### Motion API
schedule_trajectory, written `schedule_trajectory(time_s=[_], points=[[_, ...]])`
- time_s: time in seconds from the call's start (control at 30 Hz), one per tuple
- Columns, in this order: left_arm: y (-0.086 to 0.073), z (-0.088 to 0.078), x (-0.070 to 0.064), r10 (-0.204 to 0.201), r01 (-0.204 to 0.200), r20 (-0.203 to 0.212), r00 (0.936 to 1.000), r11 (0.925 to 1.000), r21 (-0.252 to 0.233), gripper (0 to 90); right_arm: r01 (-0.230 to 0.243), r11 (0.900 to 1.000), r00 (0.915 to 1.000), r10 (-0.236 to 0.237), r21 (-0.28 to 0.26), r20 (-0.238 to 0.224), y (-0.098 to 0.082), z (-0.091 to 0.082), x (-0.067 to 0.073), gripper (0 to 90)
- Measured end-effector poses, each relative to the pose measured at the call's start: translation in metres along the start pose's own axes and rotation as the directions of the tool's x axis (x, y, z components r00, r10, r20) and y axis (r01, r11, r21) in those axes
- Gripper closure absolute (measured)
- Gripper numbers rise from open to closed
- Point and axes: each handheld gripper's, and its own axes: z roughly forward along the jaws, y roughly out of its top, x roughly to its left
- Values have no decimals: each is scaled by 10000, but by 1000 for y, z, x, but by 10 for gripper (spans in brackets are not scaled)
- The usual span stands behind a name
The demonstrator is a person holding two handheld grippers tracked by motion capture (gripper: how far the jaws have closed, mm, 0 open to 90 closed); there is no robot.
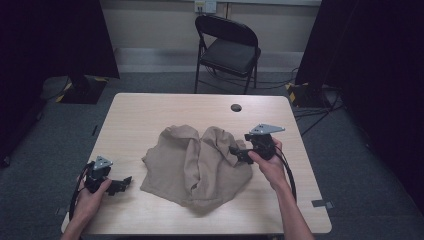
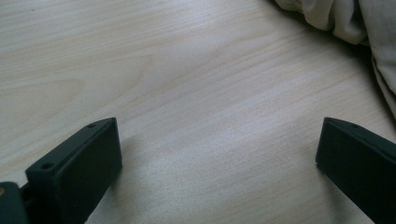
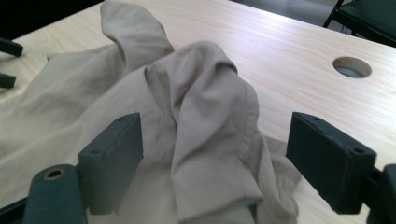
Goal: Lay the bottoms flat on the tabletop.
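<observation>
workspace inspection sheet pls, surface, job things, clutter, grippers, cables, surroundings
surface: light wood table with a round hole near the far edge.
job's things: a crumpled beige garment lies mid-table, bunched into raised folds.
clutter: nothing seen.
grippers: left gripper open, low over bare wood beside the garment's edge; right gripper open, its jaws either side of a raised fold, not closed on it.
cables: a black cable trails from the right gripper along the forearm; more cables lie on the floor at the far right.
surroundings: black folding chair behind the table, dark curtains on both sides, grey carpet.
</observation>
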Motion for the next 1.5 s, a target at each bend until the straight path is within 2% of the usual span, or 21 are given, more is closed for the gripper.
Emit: schedule_trajectory(time_s=[0.27,0.37,0.43,0.47,0.53,0.57,0.6,0.7,0.83,0.93,1.03,1.1,1.23,1.33,1.37,1.5], points=[[0,0,0,21,-21,20,10000,10000,4,0,-120,9994,9994,131,336,-333,20,33,-6,147],[0,0,0,23,-23,22,10000,10000,4,0,-38,9982,9988,67,592,-482,29,51,-7,147],[0,0,0,19,-19,23,10000,10000,-1,0,5,9984,9989,21,574,-458,35,59,-8,150],[0,0,0,19,-19,25,10000,10000,4,0,-27,9982,9990,53,593,-440,37,63,-9,153],[0,0,0,33,-33,37,10000,10000,1,0,-163,9978,9971,210,637,-726,42,72,-11,151],[0,0,0,33,-33,39,10000,10000,-2,0,-244,9980,9975,282,588,-641,44,76,-12,155],[0,0,0,38,-38,42,10000,10000,0,0,-285,9981,9977,319,554,-602,45,80,-13,161],[0,0,1,50,-50,57,10000,10000,2,0,-559,9950,9935,637,823,-947,44,95,-16,164],[0,0,1,53,-53,57,10000,10000,4,0,-467,9924,9931,584,1137,-1020,39,112,-13,197],[0,0,1,55,-55,58,10000,10000,4,0,-389,9881,9927,552,1490,-1074,34,122,-9,264],[0,0,1,71,-71,70,10000,10000,6,0,-457,9810,9902,694,1887,-1211,26,131,-9,279],[0,0,1,81,-81,73,9999,10000,5,0,-498,9773,9911,738,2062,-1105,21,134,-8,310],[0,0,1,80,-80,74,9999,10000,6,0,-513,9779,9902,762,2027,-1172,15,134,-9,428],[0,0,1,82,-82,74,9999,10000,6,0,-463,9774,9928,679,2063,-990,14,132,-7,515],[0,0,1,83,-83,72,9999,10000,7,0,-317,9778,9941,523,2071,-949,14,132,-6,548],[0,0,1,83,-83,74,9999,10000,8,0,-332,9794,9946,520,1993,-897,12,128,-3,668]])
